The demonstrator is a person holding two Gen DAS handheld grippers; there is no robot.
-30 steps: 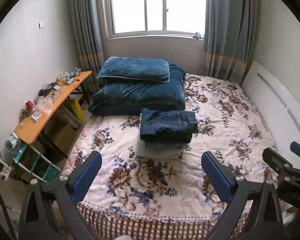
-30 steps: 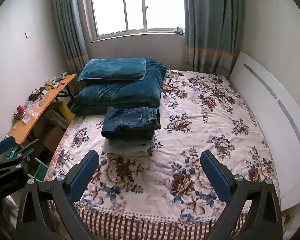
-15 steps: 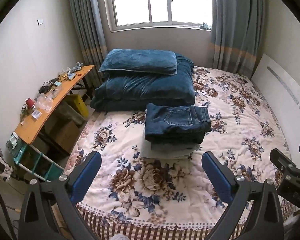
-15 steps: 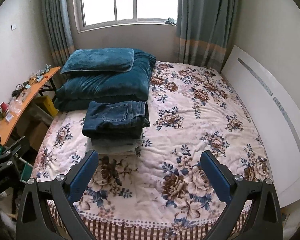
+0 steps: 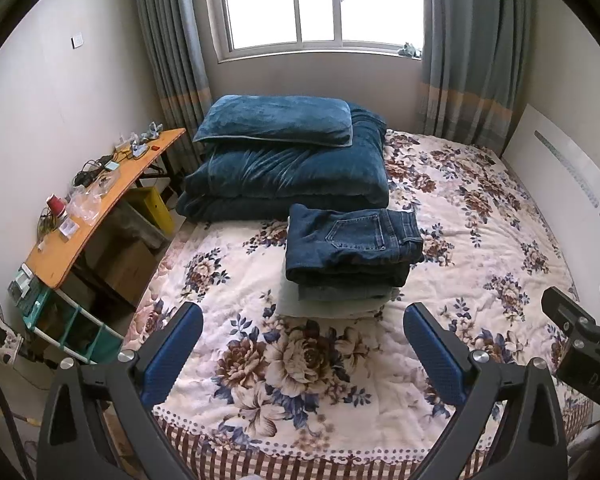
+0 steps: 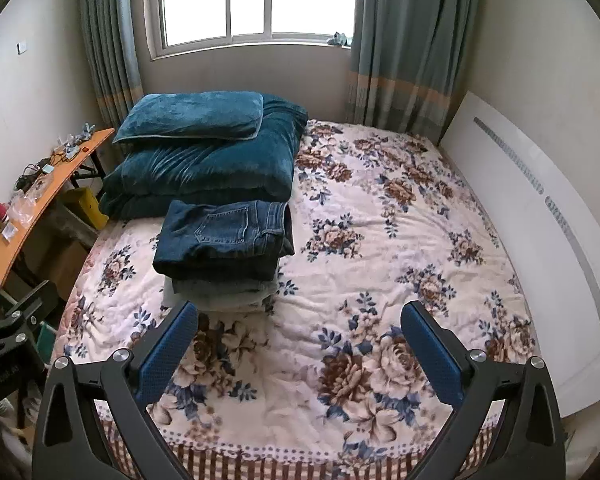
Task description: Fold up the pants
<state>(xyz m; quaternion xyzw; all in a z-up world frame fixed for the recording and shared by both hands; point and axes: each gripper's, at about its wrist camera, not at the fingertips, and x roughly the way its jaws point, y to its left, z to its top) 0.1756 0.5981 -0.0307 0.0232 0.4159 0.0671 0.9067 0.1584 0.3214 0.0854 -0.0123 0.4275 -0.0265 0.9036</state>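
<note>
above bed (image 5: 480, 248), l tongs (image 5: 304, 344) & r tongs (image 6: 299, 342) both agape, folded jeans (image 5: 352, 242) on stack

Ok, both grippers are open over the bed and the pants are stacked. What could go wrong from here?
1. The dark jeans sit on top of lighter folded pants; a push from the left gripper could slide the pile apart.
2. The pile lies close to the blue quilt, so reaching behind it may snag that.
3. The right gripper is off to the side of the pile; closing there would likely pinch the bedspread.
</note>
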